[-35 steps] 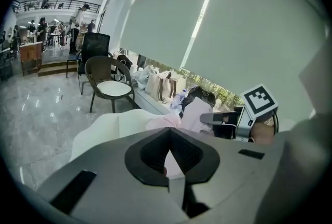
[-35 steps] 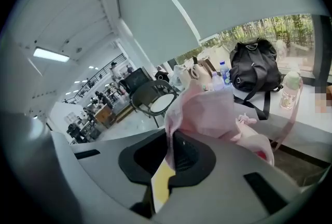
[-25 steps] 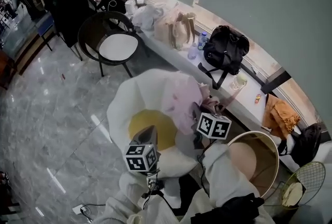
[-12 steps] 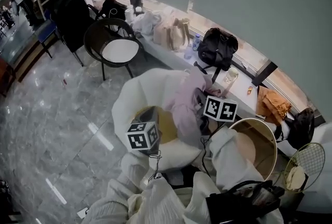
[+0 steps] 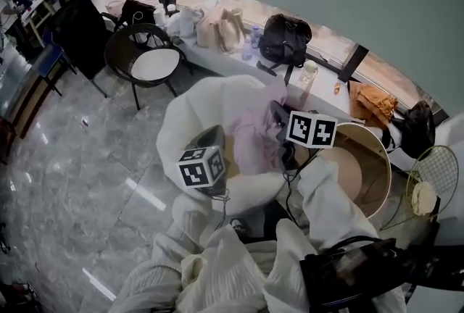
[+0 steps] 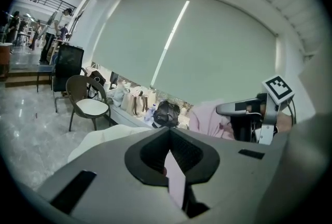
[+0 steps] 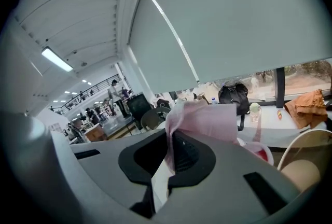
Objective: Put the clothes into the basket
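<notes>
Over white chair (image 5: 181, 123), left claw (image 6: 171, 158) and right claw (image 7: 168, 153) grip pink garment (image 5: 254, 139).

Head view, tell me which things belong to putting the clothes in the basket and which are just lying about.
Job: pink garment, round basket, right hand-held gripper shut on the garment.
Lying about: black backpack, beige tote bag, dark chair, orange cloth, wire basket.

Crumpled pale pink garment (image 5: 254, 141) hanging just beside open round basket (image 5: 371, 172)
</notes>
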`<state>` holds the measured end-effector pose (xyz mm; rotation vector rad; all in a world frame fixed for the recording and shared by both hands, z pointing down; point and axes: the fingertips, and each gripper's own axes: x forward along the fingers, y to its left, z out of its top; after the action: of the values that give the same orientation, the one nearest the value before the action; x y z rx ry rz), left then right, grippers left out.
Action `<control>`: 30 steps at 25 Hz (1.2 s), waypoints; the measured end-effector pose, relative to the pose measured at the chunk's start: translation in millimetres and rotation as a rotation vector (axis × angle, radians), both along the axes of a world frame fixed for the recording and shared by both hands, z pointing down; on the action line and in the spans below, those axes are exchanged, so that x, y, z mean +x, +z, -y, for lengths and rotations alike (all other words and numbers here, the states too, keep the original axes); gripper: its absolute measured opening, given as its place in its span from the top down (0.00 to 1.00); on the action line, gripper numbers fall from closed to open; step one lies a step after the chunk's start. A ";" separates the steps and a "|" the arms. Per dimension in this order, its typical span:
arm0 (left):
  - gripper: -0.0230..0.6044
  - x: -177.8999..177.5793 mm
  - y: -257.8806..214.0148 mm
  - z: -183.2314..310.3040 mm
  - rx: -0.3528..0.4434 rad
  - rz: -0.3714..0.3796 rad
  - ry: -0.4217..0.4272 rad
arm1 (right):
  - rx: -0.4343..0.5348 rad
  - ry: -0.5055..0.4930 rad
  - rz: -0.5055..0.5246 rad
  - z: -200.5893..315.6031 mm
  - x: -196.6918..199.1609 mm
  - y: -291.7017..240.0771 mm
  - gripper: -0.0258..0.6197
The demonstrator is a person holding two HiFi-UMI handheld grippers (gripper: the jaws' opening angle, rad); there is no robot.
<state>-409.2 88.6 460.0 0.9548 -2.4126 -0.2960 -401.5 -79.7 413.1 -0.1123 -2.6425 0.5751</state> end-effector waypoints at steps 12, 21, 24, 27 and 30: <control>0.95 60.5 14.0 42.1 0.007 -0.064 0.126 | -0.055 0.081 -0.001 13.9 92.9 -5.0 0.91; 0.95 115.4 -14.0 106.0 -0.007 -0.012 0.211 | -0.008 0.106 0.094 43.9 159.6 -50.0 0.91; 0.95 139.6 -24.8 125.3 0.008 -0.008 0.208 | 0.013 0.093 0.119 49.5 184.0 -68.7 0.91; 0.95 167.0 -35.2 141.0 -0.001 0.027 0.244 | 0.041 0.091 0.127 59.2 210.4 -77.7 0.91; 0.95 196.5 -35.8 149.0 -0.011 0.043 0.281 | 0.040 0.118 0.116 67.8 241.3 -73.1 0.91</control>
<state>-212.7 -60.4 424.2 1.2890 -2.2761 -0.1608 -160.2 -147.5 340.0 0.0227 -2.7860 0.5696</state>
